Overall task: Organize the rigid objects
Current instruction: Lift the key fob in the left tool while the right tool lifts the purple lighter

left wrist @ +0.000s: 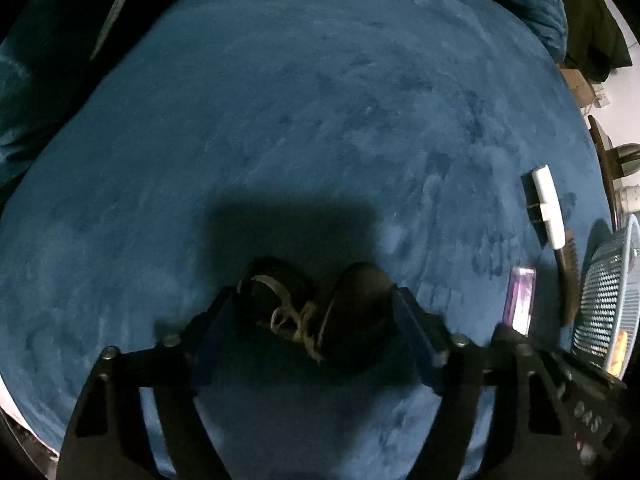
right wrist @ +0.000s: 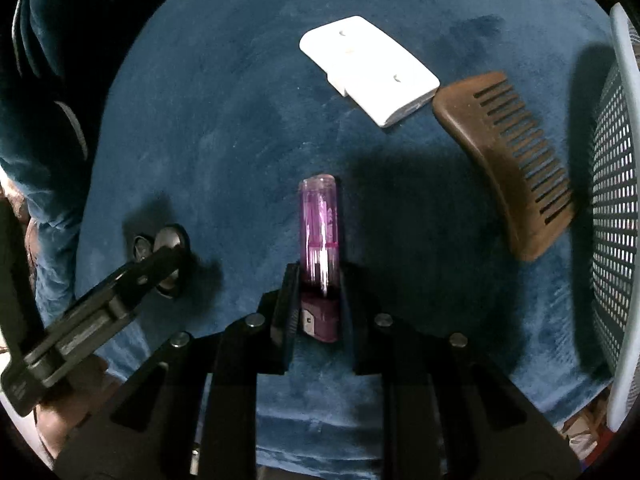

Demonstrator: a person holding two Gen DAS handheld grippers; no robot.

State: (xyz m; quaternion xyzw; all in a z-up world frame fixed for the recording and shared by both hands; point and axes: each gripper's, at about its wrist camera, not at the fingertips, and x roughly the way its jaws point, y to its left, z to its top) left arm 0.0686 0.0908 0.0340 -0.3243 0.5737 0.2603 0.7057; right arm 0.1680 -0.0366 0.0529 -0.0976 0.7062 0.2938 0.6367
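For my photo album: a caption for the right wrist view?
Right gripper clamps a purple lighter on blue cloth, beside comb and basket.

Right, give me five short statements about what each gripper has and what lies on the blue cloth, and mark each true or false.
1. The right gripper is shut on the purple lighter. True.
2. The wooden comb lies inside the mesh basket. False: it lies on the blue cloth beside the basket.
3. The left gripper has a dark object with a tan cord between its fingers. True.
4. The white block is held by a gripper. False: it lies free on the cloth, near the comb.
5. The purple lighter is standing in the basket. False: it is outside it, in the right gripper.
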